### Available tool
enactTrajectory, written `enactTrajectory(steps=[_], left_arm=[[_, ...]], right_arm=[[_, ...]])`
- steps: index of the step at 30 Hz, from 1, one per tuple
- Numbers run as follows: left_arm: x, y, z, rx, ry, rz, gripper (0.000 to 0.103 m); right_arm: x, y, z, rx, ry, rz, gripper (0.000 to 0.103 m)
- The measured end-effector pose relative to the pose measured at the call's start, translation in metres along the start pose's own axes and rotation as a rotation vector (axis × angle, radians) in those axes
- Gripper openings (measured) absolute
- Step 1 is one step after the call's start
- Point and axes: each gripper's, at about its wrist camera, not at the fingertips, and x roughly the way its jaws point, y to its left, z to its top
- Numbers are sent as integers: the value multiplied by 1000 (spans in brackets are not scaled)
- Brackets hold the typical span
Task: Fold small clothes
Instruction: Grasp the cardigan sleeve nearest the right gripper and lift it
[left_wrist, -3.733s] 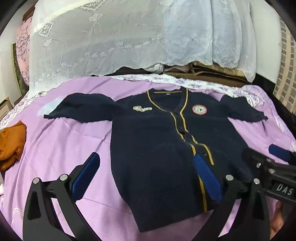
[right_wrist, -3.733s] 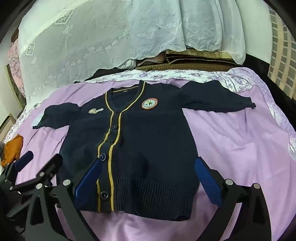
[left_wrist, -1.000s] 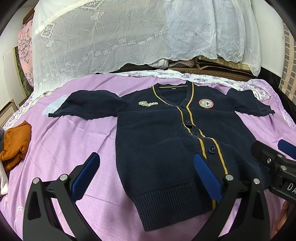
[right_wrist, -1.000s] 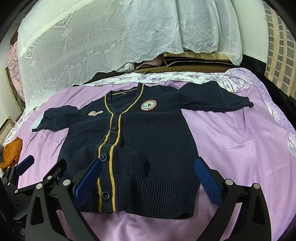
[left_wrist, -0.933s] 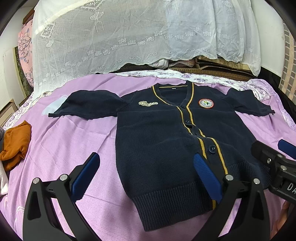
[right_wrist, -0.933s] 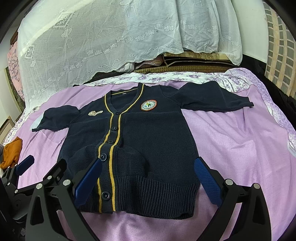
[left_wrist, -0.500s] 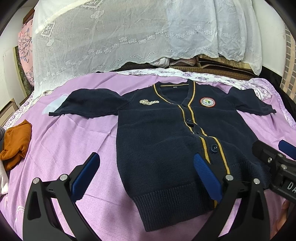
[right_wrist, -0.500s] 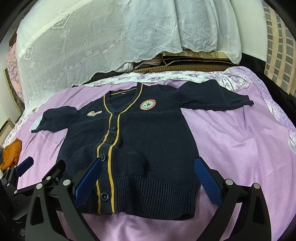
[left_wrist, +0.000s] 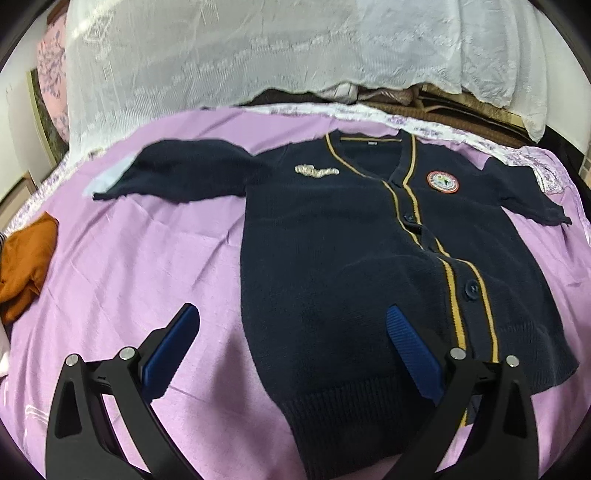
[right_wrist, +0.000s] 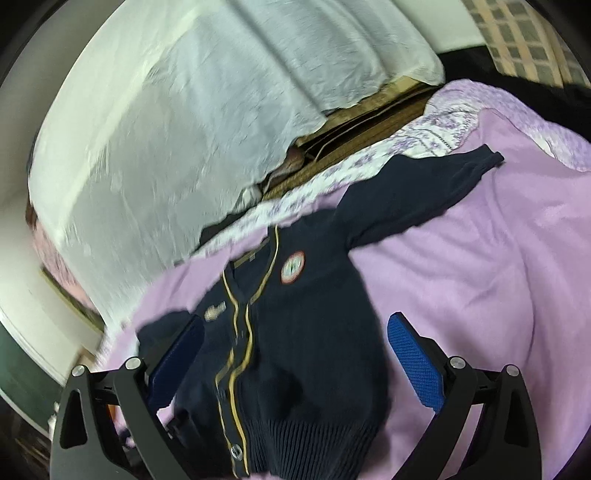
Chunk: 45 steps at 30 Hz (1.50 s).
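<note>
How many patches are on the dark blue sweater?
2. A round red-rimmed badge sits on the cardigan chest right of the yellow-striped button band; a pale embroidered patch sits on the left chest.

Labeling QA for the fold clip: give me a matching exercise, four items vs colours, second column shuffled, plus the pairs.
Column one:
1. cardigan
2. bedspread
3. crumpled cloth
4. lace cover

Column two:
A. white
B. orange
C. navy with yellow trim
D. lilac

Pairs: 1-C, 2-D, 3-B, 4-A
</note>
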Motion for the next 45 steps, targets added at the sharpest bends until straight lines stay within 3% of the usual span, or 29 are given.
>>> enactTrajectory(steps=[5, 8, 15, 18, 22, 25, 30, 36, 39, 41, 45], left_arm=[[10, -20, 31, 34, 53, -60, 99], [16, -46, 58, 77, 42, -42, 99], [43, -106, 115, 74, 62, -116, 99], [70, -119, 116, 69, 73, -93, 99], [125, -112, 86, 50, 197, -90, 99], [116, -104, 87, 24, 168, -146, 99], [116, -107, 83, 56, 169, -122, 99], [117, -108, 82, 60, 167, -117, 99], [118, -109, 82, 64, 167, -112, 99], [118, -109, 82, 67, 168, -110, 99], [118, -109, 83, 69, 168, -109, 99]], right_arm=[[10, -38, 60, 175, -6, 64, 100], [26, -61, 88, 313, -30, 115, 97], [87, -97, 103, 528, -13, 189, 82], [107, -115, 89, 575, 20, 177, 76], [108, -156, 83, 621, -19, 83, 74], [108, -186, 89, 688, -57, 64, 67], [109, -206, 113, 691, -104, 16, 66], [117, -225, 143, 670, -96, -57, 62], [119, -233, 151, 638, -110, -85, 51], [121, -240, 149, 619, -115, -103, 37], [124, -242, 156, 575, -113, -125, 32]])
